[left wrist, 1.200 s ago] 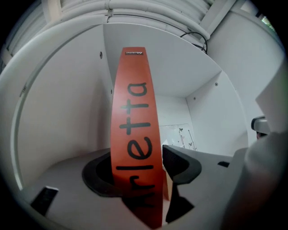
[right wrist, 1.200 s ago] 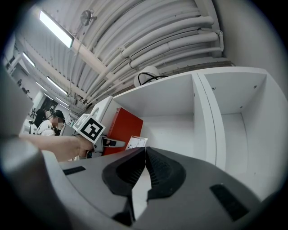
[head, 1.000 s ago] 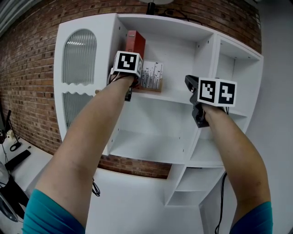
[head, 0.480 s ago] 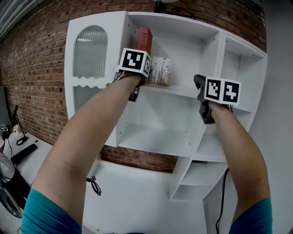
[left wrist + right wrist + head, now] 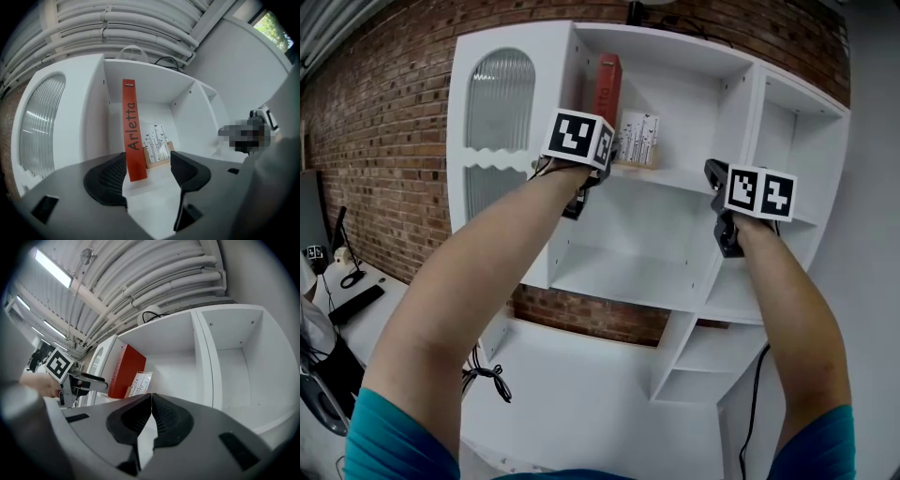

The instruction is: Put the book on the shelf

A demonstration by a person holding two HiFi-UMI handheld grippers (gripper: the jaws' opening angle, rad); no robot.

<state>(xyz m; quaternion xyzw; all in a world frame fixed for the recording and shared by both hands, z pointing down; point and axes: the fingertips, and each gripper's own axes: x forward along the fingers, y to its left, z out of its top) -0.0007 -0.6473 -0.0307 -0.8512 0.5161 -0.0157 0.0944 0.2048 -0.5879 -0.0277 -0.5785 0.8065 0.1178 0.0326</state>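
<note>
A red book [image 5: 607,89] with "Arletta" on its spine [image 5: 131,136] stands upright at the left end of the white shelf's [image 5: 675,178] top compartment. My left gripper [image 5: 147,161] is open just in front of the book, which stands beyond the jaws with nothing gripped; in the head view its marker cube [image 5: 579,139] sits below and left of the book. My right gripper [image 5: 151,395] is shut on nothing and hangs in front of the shelf's middle divider [image 5: 712,172], away from the book [image 5: 126,371].
A white printed box in a wooden holder [image 5: 637,139] stands right next to the book. The unit has a ribbed glass door [image 5: 497,103] at its left and open compartments below and to the right. Behind is a brick wall [image 5: 384,141]; a cable [image 5: 492,380] lies below.
My left gripper has drawn back and down a little from the book, which stays upright on the shelf. The head view has shifted; the right gripper holds its place.
</note>
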